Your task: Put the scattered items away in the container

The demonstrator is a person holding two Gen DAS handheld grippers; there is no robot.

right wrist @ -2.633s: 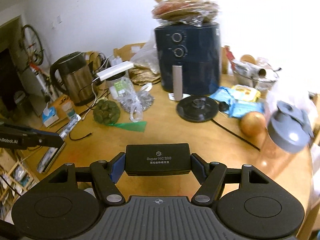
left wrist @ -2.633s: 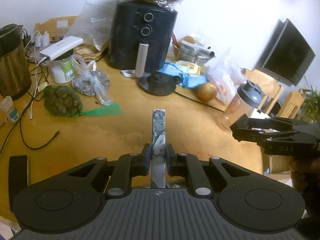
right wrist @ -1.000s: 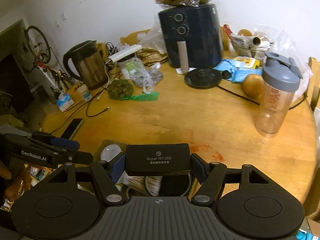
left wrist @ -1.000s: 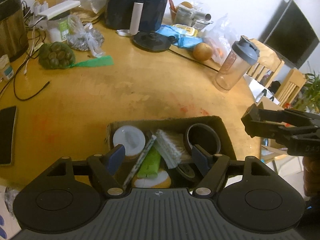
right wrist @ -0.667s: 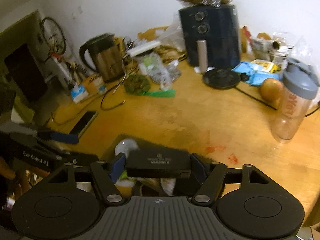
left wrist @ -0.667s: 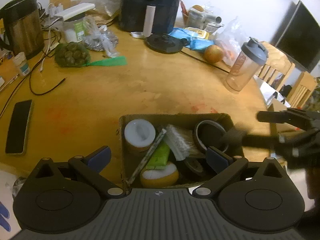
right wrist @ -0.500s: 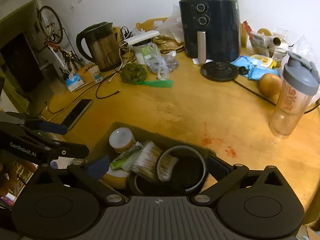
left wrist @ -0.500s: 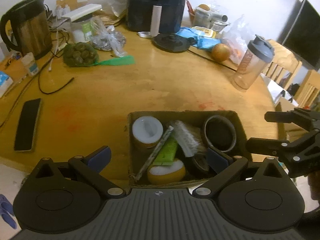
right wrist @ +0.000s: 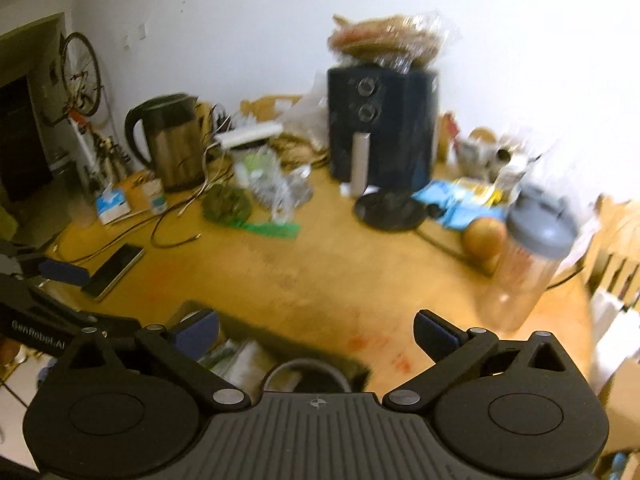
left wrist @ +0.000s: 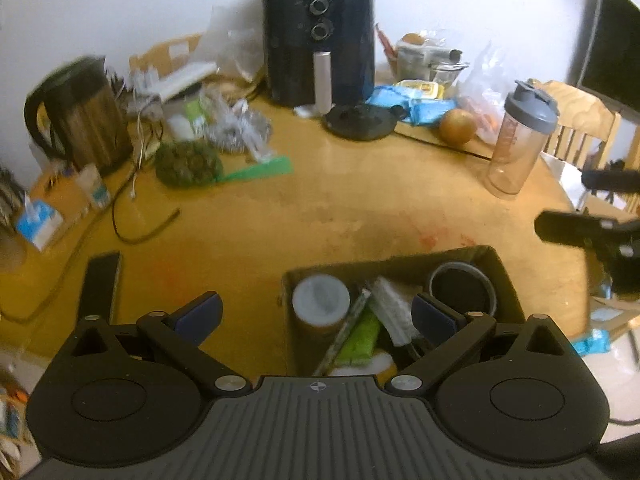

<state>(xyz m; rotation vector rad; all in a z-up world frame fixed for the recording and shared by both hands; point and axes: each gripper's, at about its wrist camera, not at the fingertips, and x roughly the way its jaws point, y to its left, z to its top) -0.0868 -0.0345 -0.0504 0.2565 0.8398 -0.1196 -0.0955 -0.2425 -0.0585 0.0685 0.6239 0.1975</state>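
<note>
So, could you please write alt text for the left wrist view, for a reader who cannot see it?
The open, empty left gripper hovers over a cardboard box on a cluttered wooden table; the box holds a white-lidded jar, a brush, a green packet and a tape roll. Behind stand an air fryer, a kettle and a shaker bottle.

Both items now in box [left wrist: 400, 264], grippers empty.
</note>
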